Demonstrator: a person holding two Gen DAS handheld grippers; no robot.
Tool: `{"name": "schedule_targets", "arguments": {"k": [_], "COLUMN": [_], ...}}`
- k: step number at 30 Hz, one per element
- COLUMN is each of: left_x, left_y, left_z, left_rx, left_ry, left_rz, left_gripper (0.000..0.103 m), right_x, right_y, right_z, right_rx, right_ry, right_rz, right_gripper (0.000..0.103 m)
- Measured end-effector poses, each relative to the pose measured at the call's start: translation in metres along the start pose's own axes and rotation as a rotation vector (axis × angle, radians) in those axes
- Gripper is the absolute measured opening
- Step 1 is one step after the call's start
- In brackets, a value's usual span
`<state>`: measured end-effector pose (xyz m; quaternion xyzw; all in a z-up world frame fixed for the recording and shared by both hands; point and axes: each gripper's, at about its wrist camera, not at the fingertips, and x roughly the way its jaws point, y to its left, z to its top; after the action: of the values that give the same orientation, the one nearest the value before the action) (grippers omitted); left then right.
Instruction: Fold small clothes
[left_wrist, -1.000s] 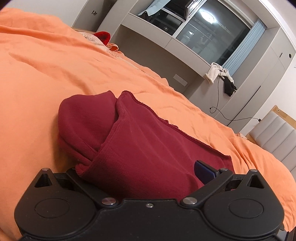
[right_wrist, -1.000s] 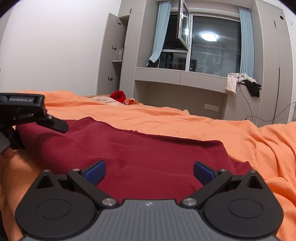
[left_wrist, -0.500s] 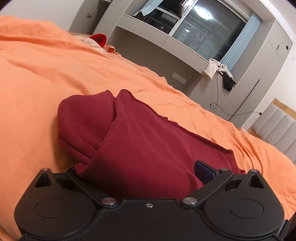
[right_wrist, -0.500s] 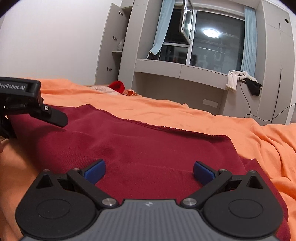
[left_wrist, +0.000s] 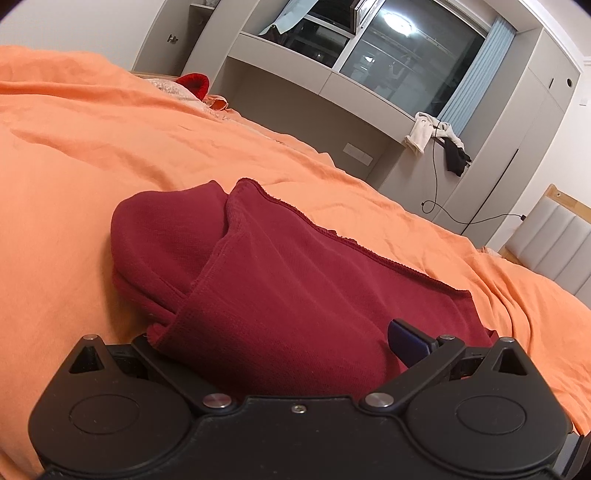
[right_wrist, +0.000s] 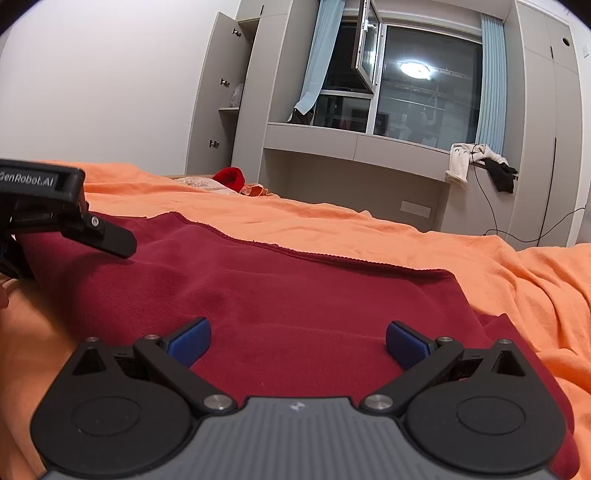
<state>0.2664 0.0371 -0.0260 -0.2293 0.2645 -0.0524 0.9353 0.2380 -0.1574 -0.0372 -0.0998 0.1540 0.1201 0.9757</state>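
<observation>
The garment (right_wrist: 295, 295) lies on the bedsheet (right_wrist: 332, 225); the left gripper (right_wrist: 55, 221) sits at its left end, the right gripper (right_wrist: 297, 343) at its near edge.

**Warm indoor light, sharp centre, bent edges**

You filmed under a single ceiling lamp, which showed only as a bright reflection (right_wrist: 415, 69) in the dark window (right_wrist: 428, 92) ahead of your right gripper, with slight glare around it. The light was even and fairly bright, warm on the orange bedspread (left_wrist: 110, 147). Soft shadows lay under the dark red garment (left_wrist: 295, 288) on its left side and beneath your gripper bodies. Both views were sharp, with no motion blur. The fisheye curved the cabinet (right_wrist: 532, 110) lines, and the corners of each frame fell off to black.
</observation>
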Motion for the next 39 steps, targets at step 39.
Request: {"name": "schedule_targets", "arguments": {"k": [39], "left_x": [0.0], "left_y": [-0.005], "left_z": [-0.002], "left_rx": [-0.068], "left_ry": [-0.076], "left_rz": [0.087], "left_gripper": [0.087], "right_x": [-0.01], "right_y": [0.004], "right_z": [-0.008], "right_rx": [-0.036], "right_ry": [-0.023], "right_rz": [-0.085], "right_gripper": [0.103]}}
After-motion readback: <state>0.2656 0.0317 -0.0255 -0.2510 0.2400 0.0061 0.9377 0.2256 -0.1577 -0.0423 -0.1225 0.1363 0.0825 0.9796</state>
